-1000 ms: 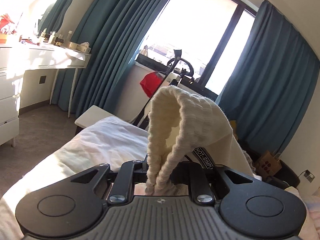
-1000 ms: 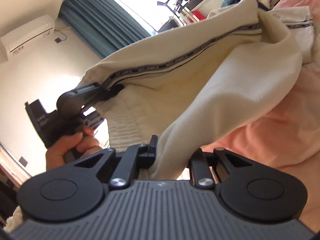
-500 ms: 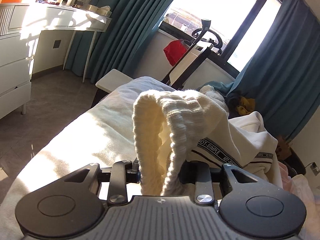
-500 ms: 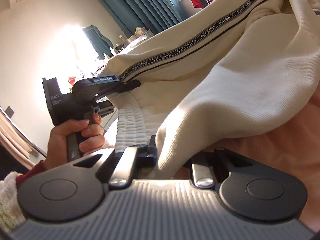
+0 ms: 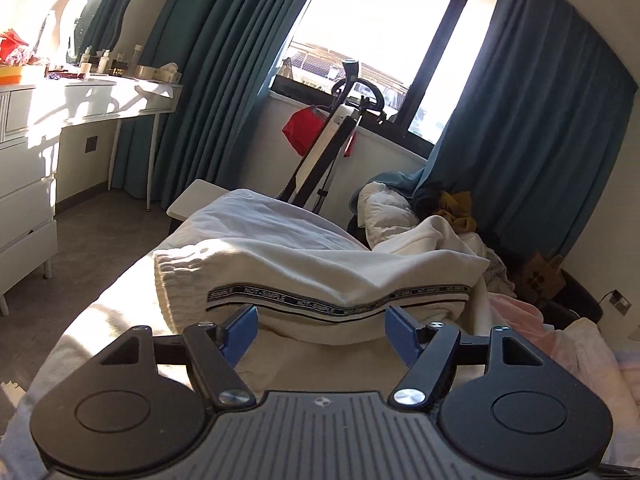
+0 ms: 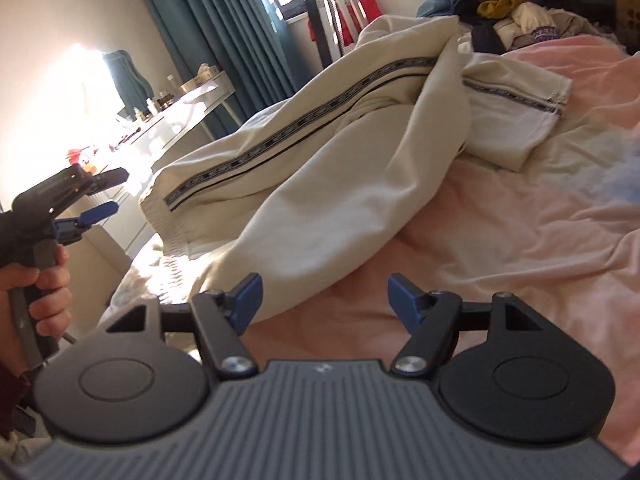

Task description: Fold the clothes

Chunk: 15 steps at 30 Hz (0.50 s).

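Sunlit bedding on the bed carries the cream trousers, crumpled, their far leg partly hidden under folds. Both left tongs and right tongs gape apart, gripping nothing.

One pair of cream trousers lies on one bed. Two grippers show — left, right. Two curtains — and perhaps five heaped garments, blurred.
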{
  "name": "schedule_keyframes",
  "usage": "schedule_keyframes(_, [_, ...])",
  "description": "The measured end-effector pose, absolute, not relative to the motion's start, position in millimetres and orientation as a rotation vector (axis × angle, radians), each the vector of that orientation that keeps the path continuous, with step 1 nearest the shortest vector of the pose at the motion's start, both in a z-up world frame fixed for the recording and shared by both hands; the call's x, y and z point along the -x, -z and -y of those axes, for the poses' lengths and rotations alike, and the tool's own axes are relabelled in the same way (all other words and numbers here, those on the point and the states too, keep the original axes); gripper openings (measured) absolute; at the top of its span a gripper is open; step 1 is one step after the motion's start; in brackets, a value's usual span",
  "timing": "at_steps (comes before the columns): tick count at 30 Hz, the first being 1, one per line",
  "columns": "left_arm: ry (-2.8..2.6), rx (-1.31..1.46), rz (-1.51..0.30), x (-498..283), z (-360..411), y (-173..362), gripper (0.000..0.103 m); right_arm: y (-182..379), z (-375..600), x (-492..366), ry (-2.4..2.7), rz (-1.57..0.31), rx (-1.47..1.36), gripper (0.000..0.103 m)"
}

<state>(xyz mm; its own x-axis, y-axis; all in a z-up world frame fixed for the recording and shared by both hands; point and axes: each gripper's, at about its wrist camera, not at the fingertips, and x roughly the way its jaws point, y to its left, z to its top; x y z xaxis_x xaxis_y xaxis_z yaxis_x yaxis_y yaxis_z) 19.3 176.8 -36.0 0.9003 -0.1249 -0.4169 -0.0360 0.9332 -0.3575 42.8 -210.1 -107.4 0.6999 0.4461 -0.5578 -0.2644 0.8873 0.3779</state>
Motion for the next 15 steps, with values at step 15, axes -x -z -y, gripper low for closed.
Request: schedule_keyframes(15, [0.165, 0.112, -0.509, -225.0, 121.6, 85.8, 0.069, 126.3, 363.4, -64.2, 0.004, -0.482, -0.440, 0.072])
